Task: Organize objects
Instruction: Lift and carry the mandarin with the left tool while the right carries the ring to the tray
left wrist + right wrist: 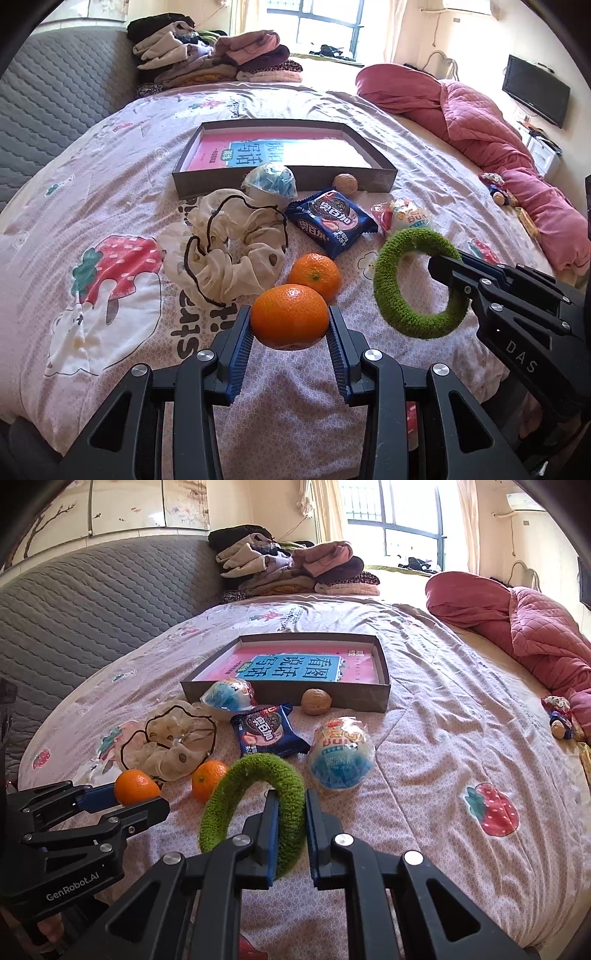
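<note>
Orange fruit and green ring lifted off the bed, headed for the box.

Left gripper [290, 325] pinches a mandarin [290, 317]; right gripper [291, 825] is pressed together on the green ring [251, 805]. Next, I judge: carry both over the snacks into the shallow box [384, 686] mid-bed and release.

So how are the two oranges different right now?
The held orange is up off the bed, squeezed in the left gripper; the other orange lies on the sheet, untouched. In the left wrist view, the held one looks bigger, being nearer the camera. Both are round, bright orange.
</note>
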A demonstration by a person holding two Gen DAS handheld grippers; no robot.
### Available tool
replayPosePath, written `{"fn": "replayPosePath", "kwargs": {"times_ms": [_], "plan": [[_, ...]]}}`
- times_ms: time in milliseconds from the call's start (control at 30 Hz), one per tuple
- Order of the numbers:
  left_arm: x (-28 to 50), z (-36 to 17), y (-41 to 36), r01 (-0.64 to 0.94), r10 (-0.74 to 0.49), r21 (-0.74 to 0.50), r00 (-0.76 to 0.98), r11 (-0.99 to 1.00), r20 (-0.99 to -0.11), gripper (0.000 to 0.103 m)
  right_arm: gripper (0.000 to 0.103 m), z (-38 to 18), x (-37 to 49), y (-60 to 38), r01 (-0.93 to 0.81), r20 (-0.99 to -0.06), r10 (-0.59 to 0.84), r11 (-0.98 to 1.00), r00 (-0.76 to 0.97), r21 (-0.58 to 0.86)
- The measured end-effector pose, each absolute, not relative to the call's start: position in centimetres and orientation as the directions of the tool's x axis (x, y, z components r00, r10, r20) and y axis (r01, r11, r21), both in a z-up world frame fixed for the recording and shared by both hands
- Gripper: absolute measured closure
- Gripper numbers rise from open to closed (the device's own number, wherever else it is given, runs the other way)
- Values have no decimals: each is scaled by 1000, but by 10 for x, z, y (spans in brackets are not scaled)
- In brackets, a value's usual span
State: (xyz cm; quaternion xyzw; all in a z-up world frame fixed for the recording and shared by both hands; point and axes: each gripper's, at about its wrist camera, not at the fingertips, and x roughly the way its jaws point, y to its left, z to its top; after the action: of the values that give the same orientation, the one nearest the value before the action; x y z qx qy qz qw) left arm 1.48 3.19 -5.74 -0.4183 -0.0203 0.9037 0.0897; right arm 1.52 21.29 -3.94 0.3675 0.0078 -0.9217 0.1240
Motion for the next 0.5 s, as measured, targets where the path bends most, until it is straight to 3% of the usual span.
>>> {"fn": "replayPosePath", "kwargs": {"times_ms": [500], "plan": [[7, -11, 25, -138, 161, -89, -711, -986, -685, 63, 90, -6, 5, 208, 227, -632, -214, -972, -745, 62]]}}
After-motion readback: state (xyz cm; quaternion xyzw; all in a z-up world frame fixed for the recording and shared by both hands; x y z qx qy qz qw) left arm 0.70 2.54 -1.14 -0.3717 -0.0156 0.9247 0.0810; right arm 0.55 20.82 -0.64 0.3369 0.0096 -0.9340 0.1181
